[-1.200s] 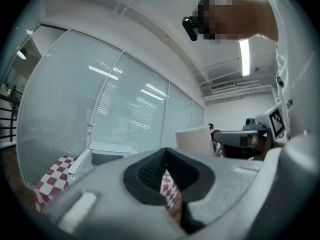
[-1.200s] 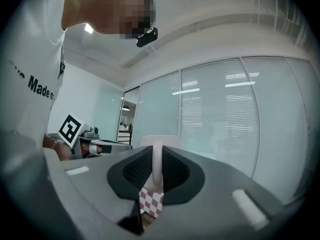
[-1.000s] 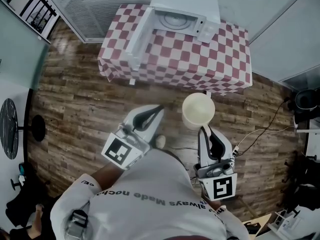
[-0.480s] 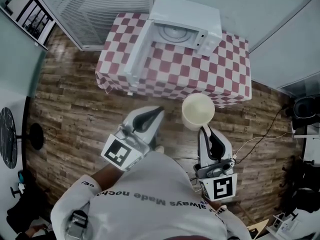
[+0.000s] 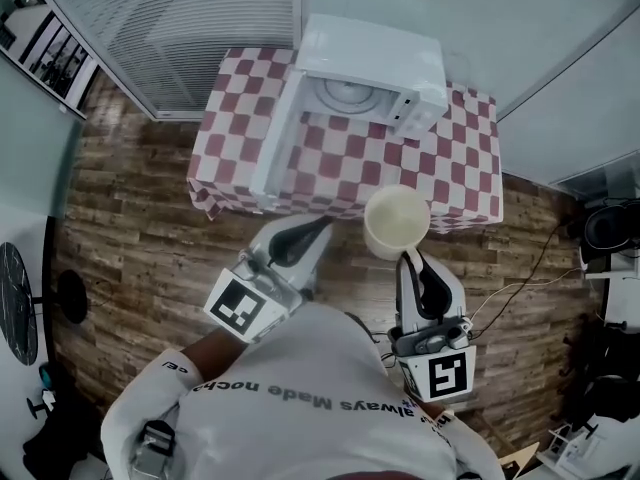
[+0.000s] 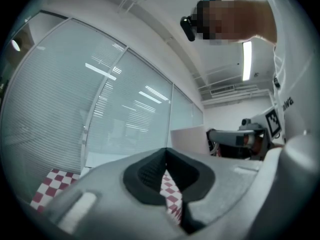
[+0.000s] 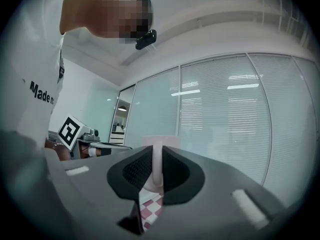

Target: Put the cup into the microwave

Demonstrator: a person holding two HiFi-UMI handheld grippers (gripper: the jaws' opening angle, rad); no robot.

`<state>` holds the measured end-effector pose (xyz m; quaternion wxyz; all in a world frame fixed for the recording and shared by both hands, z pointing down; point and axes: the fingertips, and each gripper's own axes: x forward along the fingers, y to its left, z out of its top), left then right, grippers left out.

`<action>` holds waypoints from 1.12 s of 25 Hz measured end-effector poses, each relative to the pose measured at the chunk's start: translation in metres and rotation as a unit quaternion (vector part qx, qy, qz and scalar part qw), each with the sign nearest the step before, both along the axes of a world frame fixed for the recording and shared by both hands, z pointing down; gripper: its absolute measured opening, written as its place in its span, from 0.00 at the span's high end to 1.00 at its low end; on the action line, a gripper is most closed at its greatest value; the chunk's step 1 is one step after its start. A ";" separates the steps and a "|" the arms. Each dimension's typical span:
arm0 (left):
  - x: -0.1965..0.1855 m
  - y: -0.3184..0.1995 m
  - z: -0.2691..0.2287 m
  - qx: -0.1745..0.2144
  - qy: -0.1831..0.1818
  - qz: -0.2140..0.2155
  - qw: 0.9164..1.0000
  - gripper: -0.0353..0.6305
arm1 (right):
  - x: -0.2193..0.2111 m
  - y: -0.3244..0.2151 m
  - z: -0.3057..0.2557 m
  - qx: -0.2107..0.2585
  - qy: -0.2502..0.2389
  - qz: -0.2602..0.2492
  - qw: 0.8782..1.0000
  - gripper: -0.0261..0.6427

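A cream cup [image 5: 397, 220] hangs in the air at the near edge of the checkered table [image 5: 350, 158], held by its handle in my right gripper [image 5: 411, 260], which is shut on it. In the right gripper view the pale handle [image 7: 157, 165] sits pinched between the dark pads. The white microwave [image 5: 372, 60] stands at the table's far side with its door [image 5: 276, 136] swung open to the left and the glass turntable visible inside. My left gripper [image 5: 316, 224] is shut and holds nothing, left of the cup; its pads meet in the left gripper view [image 6: 165, 176].
The table wears a red-and-white checkered cloth and stands against a wall with window blinds [image 5: 190, 18]. Wood plank floor [image 5: 130, 228] lies around it. A cable [image 5: 530, 268] runs across the floor at the right.
The table and microwave have come a little nearer in the head view as the person steps forward. The cup stays held in the right gripper; the left stays shut.
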<state>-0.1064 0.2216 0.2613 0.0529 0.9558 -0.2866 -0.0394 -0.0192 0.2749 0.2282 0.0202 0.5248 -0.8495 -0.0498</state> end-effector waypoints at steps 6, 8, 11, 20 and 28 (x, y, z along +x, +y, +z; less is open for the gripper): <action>-0.010 -0.033 0.008 -0.007 -0.017 0.016 1.000 0.94 | -0.012 -0.034 0.004 -0.003 -0.003 0.009 1.000 0.91; -0.012 -0.041 0.012 -0.013 -0.026 0.019 0.999 0.94 | -0.014 -0.042 0.005 -0.005 -0.004 0.010 1.000 0.91; -0.014 -0.053 0.015 -0.018 -0.025 0.021 0.999 0.94 | -0.015 -0.054 0.009 -0.009 -0.004 0.013 1.000 0.91; 0.002 -0.094 0.019 -0.028 -0.013 0.017 0.999 0.94 | 0.002 -0.098 0.018 -0.017 -0.008 0.013 1.000 0.91; 0.034 -0.141 0.023 -0.034 -0.022 0.009 0.999 0.94 | 0.034 -0.146 0.018 -0.014 -0.010 0.006 1.000 0.91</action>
